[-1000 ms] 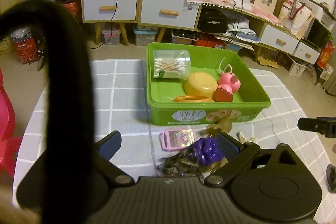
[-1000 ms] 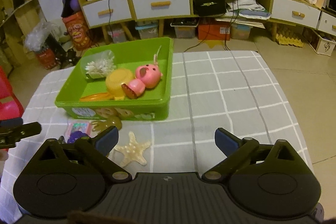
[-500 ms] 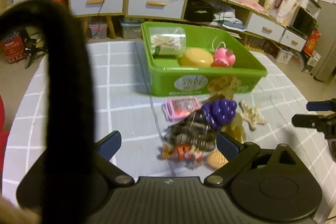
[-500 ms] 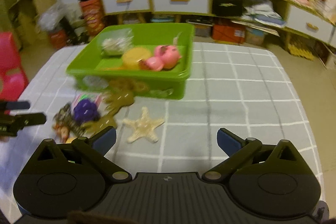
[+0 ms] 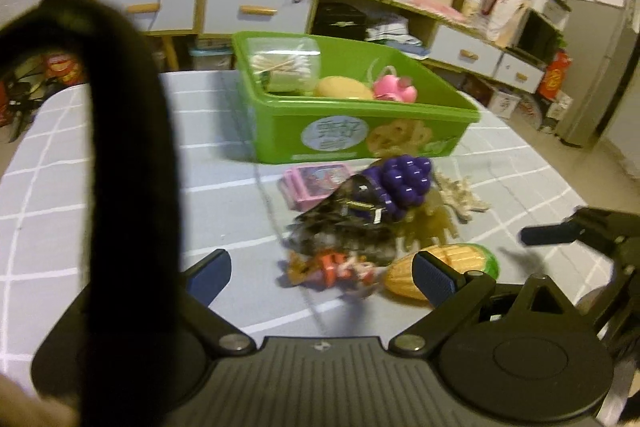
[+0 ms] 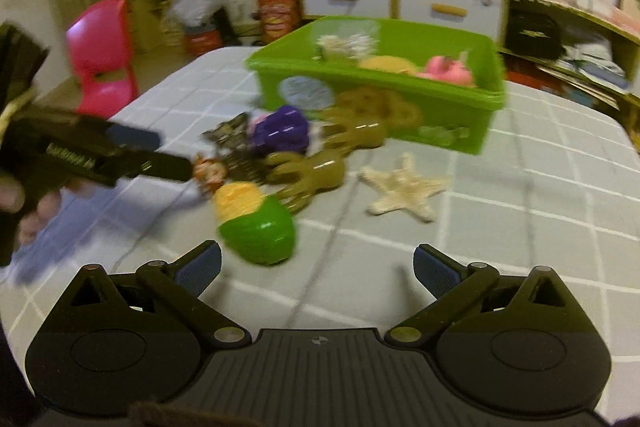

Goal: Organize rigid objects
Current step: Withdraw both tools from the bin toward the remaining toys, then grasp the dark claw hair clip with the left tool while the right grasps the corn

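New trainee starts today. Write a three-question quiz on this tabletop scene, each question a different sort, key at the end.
1. True or false: the toy corn lies inside the green bin.
2. Which lies nearest the right gripper? A) starfish B) toy corn C) purple grapes
3. Fill in: both the left gripper and the right gripper are ____ and hold nothing.

Key: 1 false, it lies on the table in front of the bin; 2 B; 3 open.
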